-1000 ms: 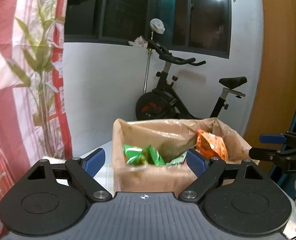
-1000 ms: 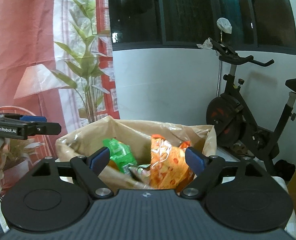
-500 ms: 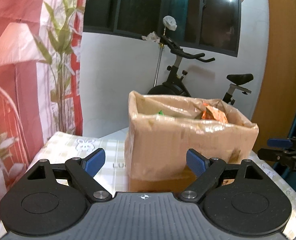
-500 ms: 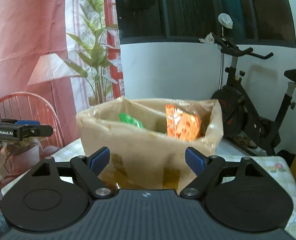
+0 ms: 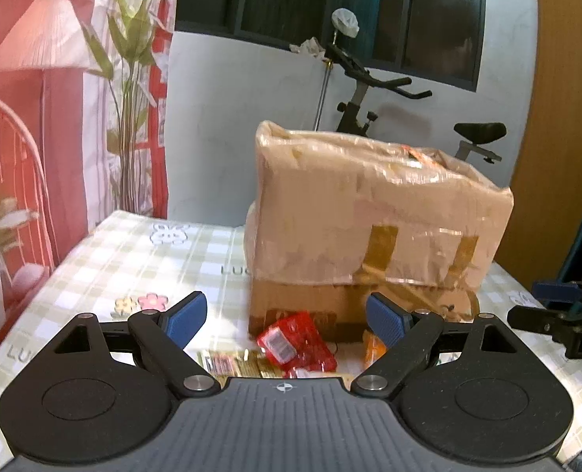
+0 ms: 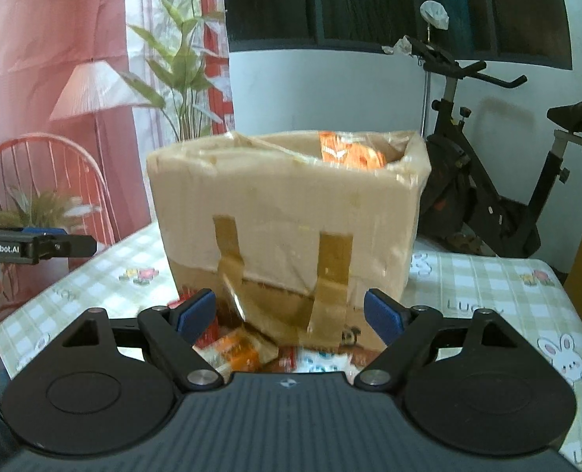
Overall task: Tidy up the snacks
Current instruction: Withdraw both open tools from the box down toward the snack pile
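Observation:
A taped cardboard box [image 5: 373, 232] lined with clear plastic stands on the checked table; it also shows in the right wrist view [image 6: 287, 228], with an orange snack bag [image 6: 346, 153] sticking up inside. Loose snacks lie in front of the box: a red packet [image 5: 296, 342], a yellow packet [image 5: 235, 364], an orange packet [image 6: 235, 354] and a white-blue packet [image 6: 322, 360]. My left gripper [image 5: 285, 316] is open and empty, low over the packets. My right gripper [image 6: 289, 312] is open and empty, just before the box.
The table [image 5: 133, 259] has a green checked cloth with its left edge near a red wire chair [image 5: 3, 165]. An exercise bike [image 6: 499, 181] stands behind the table by the white wall. A plant [image 6: 180, 74] and curtain are at the back left.
Both grippers have come down from above the box's open top to table level in front of it. The loose packets on the table have come into view. Both stay open.

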{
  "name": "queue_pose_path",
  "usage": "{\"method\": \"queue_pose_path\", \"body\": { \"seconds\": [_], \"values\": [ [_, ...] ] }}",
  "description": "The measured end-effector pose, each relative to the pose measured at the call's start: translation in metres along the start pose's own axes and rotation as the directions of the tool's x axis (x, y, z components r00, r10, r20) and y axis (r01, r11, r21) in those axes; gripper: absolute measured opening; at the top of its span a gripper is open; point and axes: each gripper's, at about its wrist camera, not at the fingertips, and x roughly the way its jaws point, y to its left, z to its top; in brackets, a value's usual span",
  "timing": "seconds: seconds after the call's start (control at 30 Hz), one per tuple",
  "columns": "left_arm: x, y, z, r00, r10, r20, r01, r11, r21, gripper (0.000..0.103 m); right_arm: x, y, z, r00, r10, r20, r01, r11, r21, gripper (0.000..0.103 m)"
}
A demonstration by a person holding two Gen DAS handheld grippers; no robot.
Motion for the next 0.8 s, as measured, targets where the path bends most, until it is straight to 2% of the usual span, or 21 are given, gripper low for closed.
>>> {"method": "queue_pose_path", "body": {
  "seconds": [0.43,0.6,0.8],
  "values": [
    [0.004,-0.004,-0.034,0.999,0.012,-0.033,-0.012,1.000,-0.002,0.090,0.005,0.004,-0.045,0.996,-0.012,-0.088,0.013,1.000,0.009,0.085],
    [0.003,-0.008,-0.045,0.999,0.021,-0.030,-0.020,1.000,0.023,0.090,0.008,0.004,-0.058,0.993,-0.012,-0.113,0.012,1.000,0.005,0.085],
    [0.006,-0.010,-0.055,0.998,0.015,-0.061,-0.013,0.999,0.035,0.090,0.013,0.005,-0.077,0.987,-0.021,-0.159,0.020,1.000,-0.007,0.085]
  ]
}}
